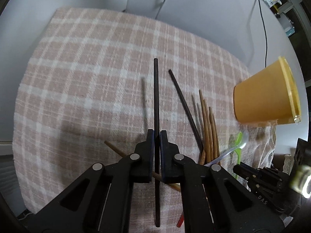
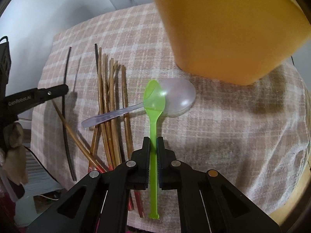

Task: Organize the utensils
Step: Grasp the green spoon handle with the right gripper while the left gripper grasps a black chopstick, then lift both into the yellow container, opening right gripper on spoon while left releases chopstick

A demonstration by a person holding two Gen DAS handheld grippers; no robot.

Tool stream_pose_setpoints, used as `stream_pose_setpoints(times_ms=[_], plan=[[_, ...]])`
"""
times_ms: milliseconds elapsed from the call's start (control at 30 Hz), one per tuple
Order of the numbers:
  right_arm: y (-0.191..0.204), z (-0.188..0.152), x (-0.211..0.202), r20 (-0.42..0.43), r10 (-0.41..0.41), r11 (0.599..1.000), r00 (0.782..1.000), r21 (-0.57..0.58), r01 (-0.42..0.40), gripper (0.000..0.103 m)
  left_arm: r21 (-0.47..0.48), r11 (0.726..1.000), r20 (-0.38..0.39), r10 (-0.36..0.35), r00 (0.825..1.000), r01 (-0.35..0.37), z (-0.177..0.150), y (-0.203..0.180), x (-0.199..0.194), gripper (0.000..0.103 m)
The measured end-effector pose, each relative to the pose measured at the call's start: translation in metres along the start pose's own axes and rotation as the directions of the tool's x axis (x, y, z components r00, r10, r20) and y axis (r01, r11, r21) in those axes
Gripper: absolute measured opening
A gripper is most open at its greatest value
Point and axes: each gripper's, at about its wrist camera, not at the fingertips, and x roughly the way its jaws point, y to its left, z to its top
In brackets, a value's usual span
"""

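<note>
My left gripper (image 1: 157,134) is shut on a black chopstick (image 1: 156,97) and holds it above the checked cloth. A second black chopstick (image 1: 184,106) lies beside a bundle of brown chopsticks (image 1: 209,128). My right gripper (image 2: 153,141) is shut on the handle of a green plastic spoon (image 2: 153,104), whose bowl rests over a clear plastic spoon (image 2: 175,97). The brown chopsticks (image 2: 111,106) lie left of the spoons. The yellow cup (image 1: 268,97) stands at the right, and fills the upper right of the right wrist view (image 2: 223,29).
A pink and white checked cloth (image 1: 87,68) covers the table. A grey wall with hanging cables (image 1: 262,19) stands behind. The left gripper's arm (image 2: 35,97) shows at the left edge of the right wrist view.
</note>
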Motion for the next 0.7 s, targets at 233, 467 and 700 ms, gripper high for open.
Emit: stream_pose_setpoints(times_ms=[233,467,700], plan=[[-0.016,-0.008,-0.025,0.051,0.009,1.0,0.999,0.003,-0.009,0.005,0.002,1.0,0.066,-0.006,0.998,0.006,0.005,0.009,-0.032,0.003],[-0.019,-0.01,-0.041,0.09,0.011,1.0,0.996,0.004,-0.012,0.005,0.017,1.0,0.131,-0.011,0.991,0.009,0.009,-0.002,-0.045,0.003],[-0.013,-0.008,-0.045,0.106,0.02,1.0,0.994,-0.012,-0.018,0.005,0.033,0.999,0.174,-0.017,0.985,0.011,0.013,-0.005,-0.063,0.003]])
